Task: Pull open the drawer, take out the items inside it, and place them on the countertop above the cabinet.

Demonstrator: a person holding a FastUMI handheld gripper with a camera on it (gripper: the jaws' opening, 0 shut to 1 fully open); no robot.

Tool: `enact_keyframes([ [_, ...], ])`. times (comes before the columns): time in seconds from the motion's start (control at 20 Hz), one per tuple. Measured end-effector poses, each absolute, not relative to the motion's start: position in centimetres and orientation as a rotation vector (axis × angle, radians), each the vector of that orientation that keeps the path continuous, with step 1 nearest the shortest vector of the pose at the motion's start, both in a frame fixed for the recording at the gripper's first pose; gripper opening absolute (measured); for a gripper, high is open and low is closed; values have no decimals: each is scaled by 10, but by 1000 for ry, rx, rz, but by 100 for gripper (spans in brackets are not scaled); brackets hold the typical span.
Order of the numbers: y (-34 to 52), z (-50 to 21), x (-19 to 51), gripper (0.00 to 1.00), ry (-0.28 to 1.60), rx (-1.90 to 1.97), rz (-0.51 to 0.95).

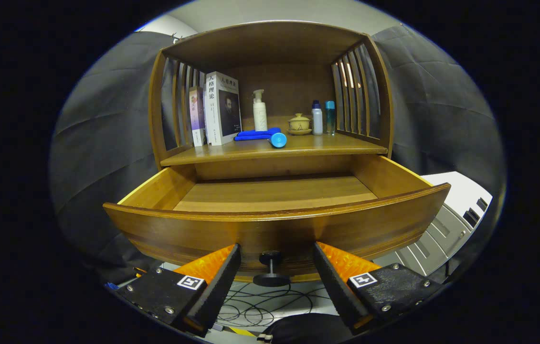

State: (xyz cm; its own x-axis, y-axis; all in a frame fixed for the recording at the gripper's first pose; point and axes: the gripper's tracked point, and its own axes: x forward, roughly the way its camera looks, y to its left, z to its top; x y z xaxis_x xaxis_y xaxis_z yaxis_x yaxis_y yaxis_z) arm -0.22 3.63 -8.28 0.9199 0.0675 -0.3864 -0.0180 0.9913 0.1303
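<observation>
The wooden drawer [274,229] stands pulled out toward me, its bare wooden floor showing and nothing lying on the part I can see. Its black knob [270,267] sits between my two fingertips, untouched on either side. My gripper [274,260] is open, fingers spread wide at the drawer's front panel. On the countertop [298,145] above the drawer lie a blue cloth [255,134] and a blue cylinder [278,139] near its front edge.
Further back on the countertop stand two books [219,107], a white pump bottle [259,112], a lidded tea bowl [299,124] and two small bottles [323,117]. Slatted side walls enclose the shelf. Cables [265,306] lie on the floor below; a white cabinet [446,224] stands to the right.
</observation>
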Motion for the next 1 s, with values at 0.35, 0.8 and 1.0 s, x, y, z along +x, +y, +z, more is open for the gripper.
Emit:
enact_keyframes([
  [0.35,35,-74,32,94,351,139,46],
  [0.8,33,-77,63,93,319,177,48],
  [1.0,34,-78,76,93,308,175,45],
])
